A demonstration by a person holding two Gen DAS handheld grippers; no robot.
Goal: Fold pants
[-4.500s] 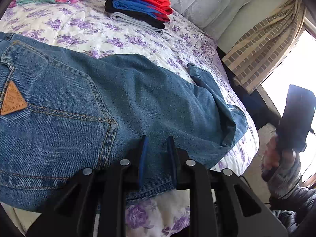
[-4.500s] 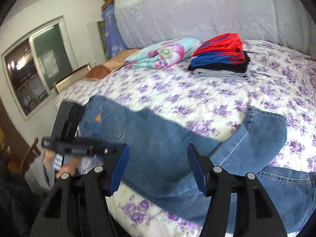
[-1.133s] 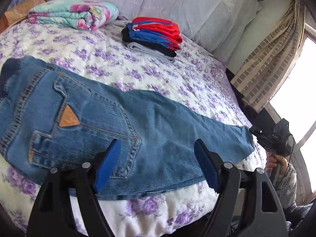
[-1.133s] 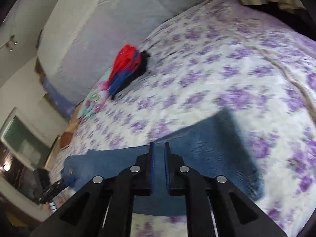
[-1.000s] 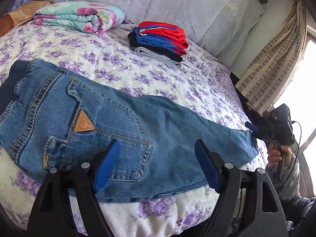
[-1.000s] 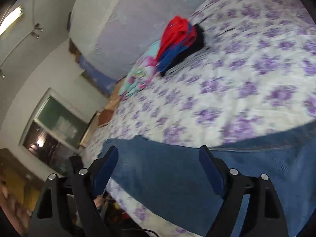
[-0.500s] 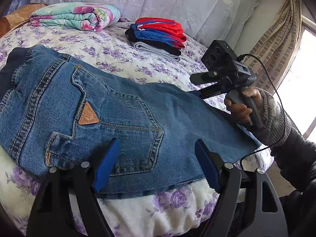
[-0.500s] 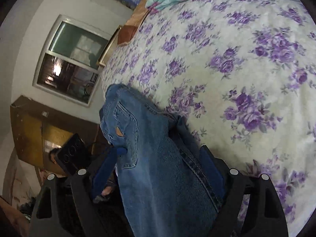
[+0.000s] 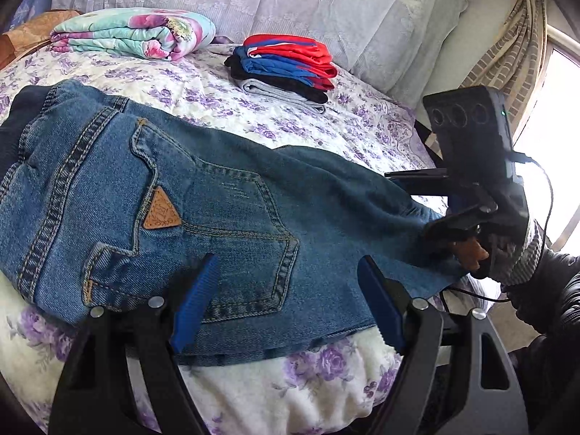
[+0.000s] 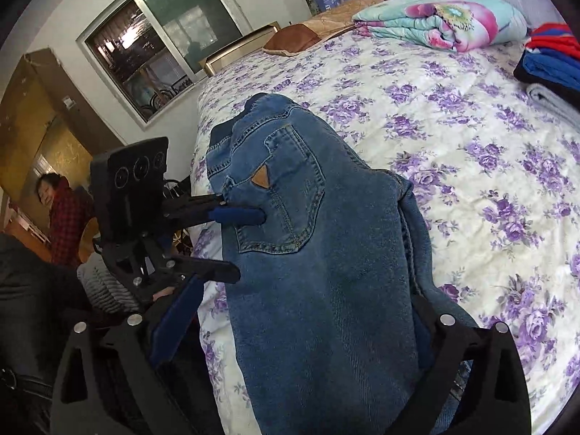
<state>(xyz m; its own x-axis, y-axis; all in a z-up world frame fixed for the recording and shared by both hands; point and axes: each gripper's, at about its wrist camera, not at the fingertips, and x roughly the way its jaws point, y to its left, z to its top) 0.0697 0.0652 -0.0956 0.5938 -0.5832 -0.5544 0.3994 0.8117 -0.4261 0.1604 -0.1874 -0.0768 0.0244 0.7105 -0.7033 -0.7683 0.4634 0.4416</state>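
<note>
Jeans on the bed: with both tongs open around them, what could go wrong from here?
1. The jeans lie at the bed's near edge, so a tug could drag them off.
2. The right tongs straddle several stacked layers; shutting may catch only some and skew the fold.
3. The left tongs may bunch the pocket area.

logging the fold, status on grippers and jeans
Left hand-held gripper open over the blue denim jeans. Right hand-held gripper open, straddling the leg end. Jeans flat on the floral bedsheet. Nothing in the way.

Jeans point(image 9: 217, 195) now folded; right gripper point(image 10: 290, 330) released hem
</note>
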